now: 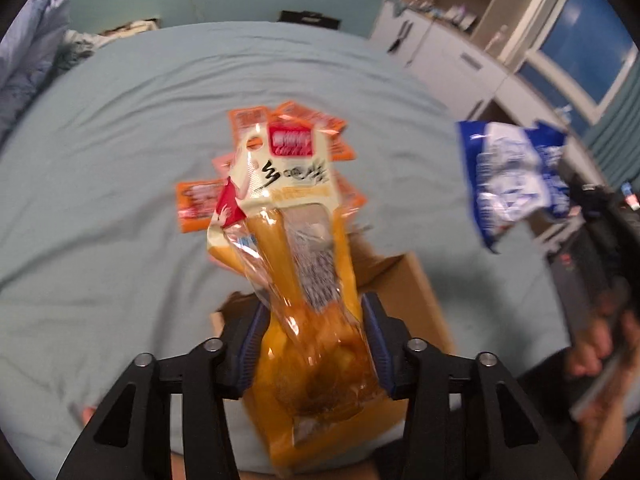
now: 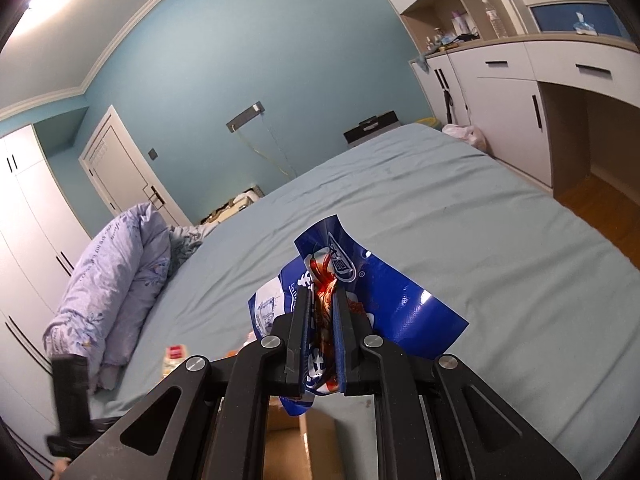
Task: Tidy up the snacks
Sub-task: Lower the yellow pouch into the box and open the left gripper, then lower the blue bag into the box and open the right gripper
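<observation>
cardboard box [image 1: 400, 280] mostly hidden behind blurred yellow snack pack [image 1: 296, 248].

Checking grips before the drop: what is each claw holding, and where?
Left claw: yellow snack pack, gripped at its lower end. Right claw: blue snack bag, pinched mid-body.

Black tongs [image 1: 312, 344], blue ribbed pads [image 1: 250, 344]

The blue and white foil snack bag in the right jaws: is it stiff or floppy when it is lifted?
Probably floppy: the blue and white foil snack bag crumples where the right gripper pinches it, and its free corners bend. It looks light, since so thin a pinch carries it. Its glossy film may be slippery.
</observation>
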